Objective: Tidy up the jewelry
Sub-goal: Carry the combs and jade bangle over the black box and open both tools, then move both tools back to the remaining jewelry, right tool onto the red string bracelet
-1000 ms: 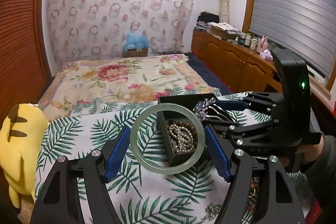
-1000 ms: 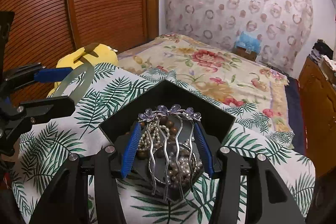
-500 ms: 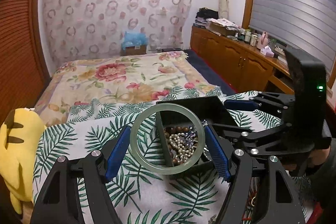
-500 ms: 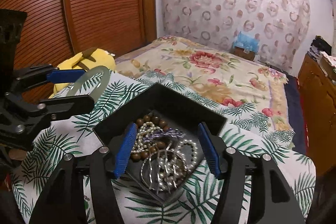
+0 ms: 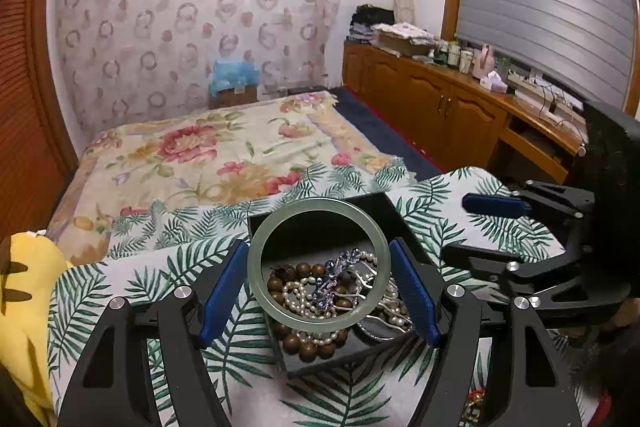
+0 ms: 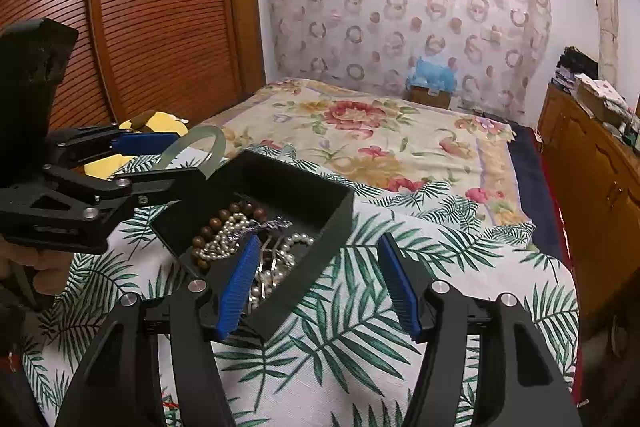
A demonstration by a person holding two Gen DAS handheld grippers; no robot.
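Now pinched across its width between the blue pads of the left claw [image 5: 317, 247]: the pale green jade bangle [image 5: 318, 207], face-on to the left wrist camera. Hangs over the black box [image 5: 320, 361]; from the right wrist view sits just above the box's far left corner, apart from the rim as far as can be told. Not yet set down.

Already lying in the box's front compartment: brown wooden beads [image 5: 304, 269], strands of pearls [image 5: 296, 293] and a silver hair comb with purple flowers [image 5: 340, 267], all tangled in one heap. Behind the divider, an empty-looking back compartment. Looks like the likely home for the bangle, though that is only a guess.

Beside the box, toward the right edge of the desk: the right claw [image 6: 318, 241], jaws standing wide with nothing between them. Jaws have just been opening. Hovers over the box's near right corner and the leaf-print cloth [image 6: 360, 307] covering the desk.

Judging progress: well along, with three pieces boxed and one in the air. Still to do: lowering the bangle in and letting go. Possibly more, since something small and red-gold [image 5: 474, 401] shows at the desk's near right corner, too blurred to name.

Further out: a yellow plush toy [image 5: 24, 287] off the left edge and a floral bed [image 5: 208, 155] past the far edge.
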